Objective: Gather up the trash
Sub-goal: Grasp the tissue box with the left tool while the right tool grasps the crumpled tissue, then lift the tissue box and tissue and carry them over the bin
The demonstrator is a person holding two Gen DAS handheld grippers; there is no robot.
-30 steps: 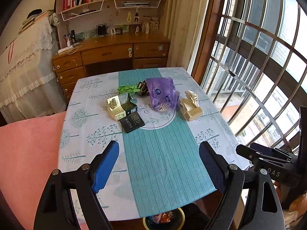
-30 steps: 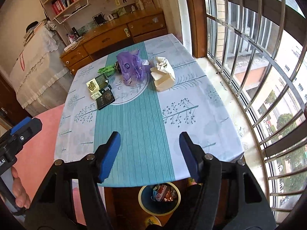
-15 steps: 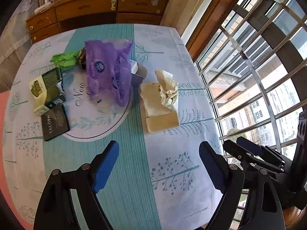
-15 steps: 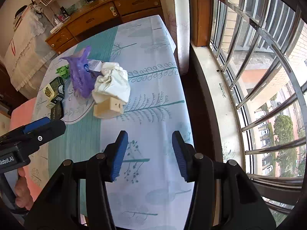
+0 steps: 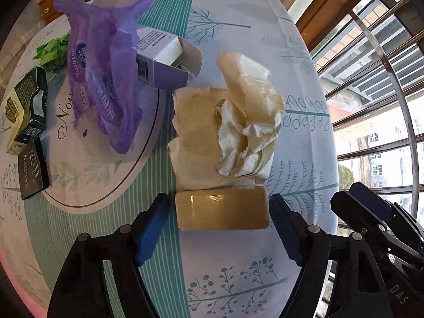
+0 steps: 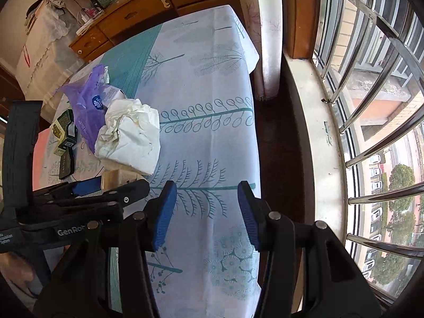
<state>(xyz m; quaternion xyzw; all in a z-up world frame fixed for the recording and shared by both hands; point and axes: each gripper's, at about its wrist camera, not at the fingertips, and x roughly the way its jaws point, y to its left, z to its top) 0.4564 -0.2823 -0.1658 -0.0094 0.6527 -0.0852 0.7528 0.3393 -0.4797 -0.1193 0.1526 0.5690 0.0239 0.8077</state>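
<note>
One tree-print tablecloth (image 6: 212, 137); barred window (image 6: 371, 106) beside; wooden drawers (image 6: 148, 8) behind.

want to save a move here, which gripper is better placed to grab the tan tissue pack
Left. The left gripper already straddles the near end of the tissue pack, its jaws closing with the pack between them. The right gripper hangs open over bare tablecloth, off to the pack's window side.

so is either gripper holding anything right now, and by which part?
Nothing held yet. The left gripper is closing around the near end of the tan tissue pack, pads not touching. The right gripper is open over bare tablecloth.
</note>
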